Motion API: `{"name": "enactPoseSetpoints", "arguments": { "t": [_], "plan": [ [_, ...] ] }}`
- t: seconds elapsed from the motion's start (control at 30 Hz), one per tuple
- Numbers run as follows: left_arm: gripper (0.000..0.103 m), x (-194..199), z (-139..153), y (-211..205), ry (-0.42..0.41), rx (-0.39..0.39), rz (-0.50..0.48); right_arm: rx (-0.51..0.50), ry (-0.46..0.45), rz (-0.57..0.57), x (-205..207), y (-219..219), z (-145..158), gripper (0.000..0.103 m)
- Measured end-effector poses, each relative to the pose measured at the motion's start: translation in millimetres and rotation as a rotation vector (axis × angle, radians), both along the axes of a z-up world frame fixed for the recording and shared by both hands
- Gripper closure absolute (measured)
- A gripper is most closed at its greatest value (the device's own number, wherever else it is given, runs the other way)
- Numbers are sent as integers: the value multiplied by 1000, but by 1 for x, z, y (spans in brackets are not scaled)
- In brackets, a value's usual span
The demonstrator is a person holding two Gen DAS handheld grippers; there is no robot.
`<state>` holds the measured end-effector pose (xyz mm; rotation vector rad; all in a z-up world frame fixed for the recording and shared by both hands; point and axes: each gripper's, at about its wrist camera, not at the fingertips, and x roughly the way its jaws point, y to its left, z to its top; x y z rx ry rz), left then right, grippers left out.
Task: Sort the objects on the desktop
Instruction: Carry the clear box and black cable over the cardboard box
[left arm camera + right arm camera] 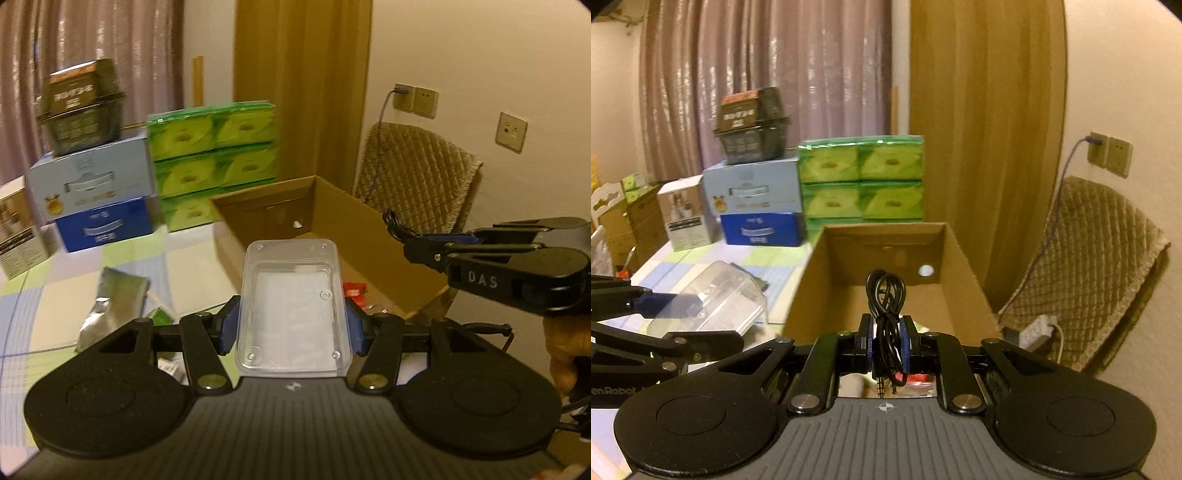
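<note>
A: What do the tongs hold?

B: The left gripper [293, 325] is clamped around a clear plastic box [293, 302]; the right gripper [886, 341] is pinched tight on a coiled black audio cable [886, 306]. Both hang in front of the open cardboard box [964, 258], at twelve o'clock from each.

A: How far along is the sorting?

B: Midway, I'd judge. A red packet [354, 290] seems to lie inside; a silver pouch [112, 302] sits on the checked tablecloth [37, 314] at ten o'clock.

A: Anything in the way?

B: Green tissue packs [860, 177] and stacked boxes [753, 201] stand behind the carton, a padded chair [1089, 266] at two o'clock. The near wall must be cleared.
</note>
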<state>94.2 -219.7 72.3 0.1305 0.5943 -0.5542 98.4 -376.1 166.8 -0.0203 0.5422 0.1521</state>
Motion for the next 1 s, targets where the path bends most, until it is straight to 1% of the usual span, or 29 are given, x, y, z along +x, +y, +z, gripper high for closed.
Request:
{"name": "enactPoseSetpoints", "arguments": {
  "t": [0.2, 0.4, 0.5, 0.8, 0.93, 1.0],
  "plan": [
    [51, 19, -3, -28, 9, 7, -33, 18, 26, -21, 18, -18, -8, 92],
    [51, 39, -16, -50, 50, -2, -55, 30, 56, -31, 36, -26, -24, 92],
    [51, 46, -24, -58, 62, 6, -65, 32, 68, -37, 42, -30, -30, 92],
    [51, 63, -39, -69, 98, 15, -52, 38, 91, -52, 51, -37, -39, 92],
    [50, 67, -40, -65, 119, -14, -44, 38, 91, -51, 50, -37, -39, 92],
    [50, 66, -39, -61, 112, -11, -39, 38, 92, -49, 50, -35, -39, 92]
  ]
}}
